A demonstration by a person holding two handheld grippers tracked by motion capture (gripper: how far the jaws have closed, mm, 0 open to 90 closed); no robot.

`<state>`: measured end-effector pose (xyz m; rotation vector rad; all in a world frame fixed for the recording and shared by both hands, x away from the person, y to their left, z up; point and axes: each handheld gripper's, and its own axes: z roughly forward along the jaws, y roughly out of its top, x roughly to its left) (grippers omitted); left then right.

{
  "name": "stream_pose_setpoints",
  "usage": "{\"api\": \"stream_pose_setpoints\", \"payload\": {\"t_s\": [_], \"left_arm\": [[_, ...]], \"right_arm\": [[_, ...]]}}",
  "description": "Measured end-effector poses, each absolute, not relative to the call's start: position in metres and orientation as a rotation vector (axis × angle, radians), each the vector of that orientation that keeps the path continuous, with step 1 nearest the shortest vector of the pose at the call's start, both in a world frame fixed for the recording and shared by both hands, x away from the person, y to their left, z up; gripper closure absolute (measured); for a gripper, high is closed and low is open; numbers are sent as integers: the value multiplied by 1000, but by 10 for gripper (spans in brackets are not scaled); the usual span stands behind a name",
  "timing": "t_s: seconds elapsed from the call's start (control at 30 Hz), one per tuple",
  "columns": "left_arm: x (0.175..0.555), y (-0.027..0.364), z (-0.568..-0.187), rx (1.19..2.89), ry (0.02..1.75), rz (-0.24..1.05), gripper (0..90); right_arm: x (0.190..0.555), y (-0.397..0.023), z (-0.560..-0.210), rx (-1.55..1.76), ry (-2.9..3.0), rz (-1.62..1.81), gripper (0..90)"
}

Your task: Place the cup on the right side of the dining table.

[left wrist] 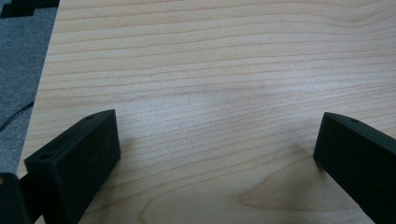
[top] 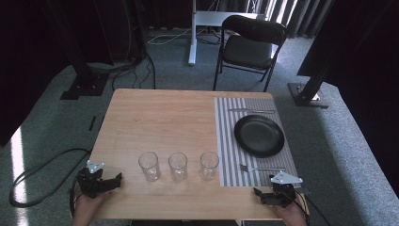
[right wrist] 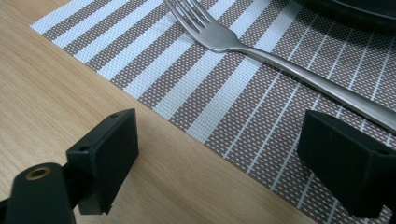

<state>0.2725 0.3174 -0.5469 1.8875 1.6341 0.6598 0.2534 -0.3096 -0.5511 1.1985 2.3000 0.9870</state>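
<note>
At lower right of the high view we note the right tool, held low over the near edge of the wooden surface, just off the near corner of the striped placemat. Its jaws stand wide, nothing between them. Nearest thing: the fork, lying flat on the placemat close ahead of the tool, apart from it. The right gripper view shows the fork running from upper centre to the right edge, tines toward the top of the frame, placemat beneath it.

Lower left of the high view: left tool, jaws likewise wide, over bare wood.

Centre of the surface, we log three clear glasses in a row, upright, apart from one another. Right of them, a black plate on the placemat, a knife beyond it.
</note>
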Motion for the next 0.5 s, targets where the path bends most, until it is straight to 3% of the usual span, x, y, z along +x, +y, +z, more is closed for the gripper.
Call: {"api": "stream_pose_setpoints", "payload": {"t_s": [0.5], "left_arm": [[270, 319, -547, 1904, 1614, 653, 7]], "right_arm": [[255, -309, -549, 1189, 2331, 968, 112]]}}
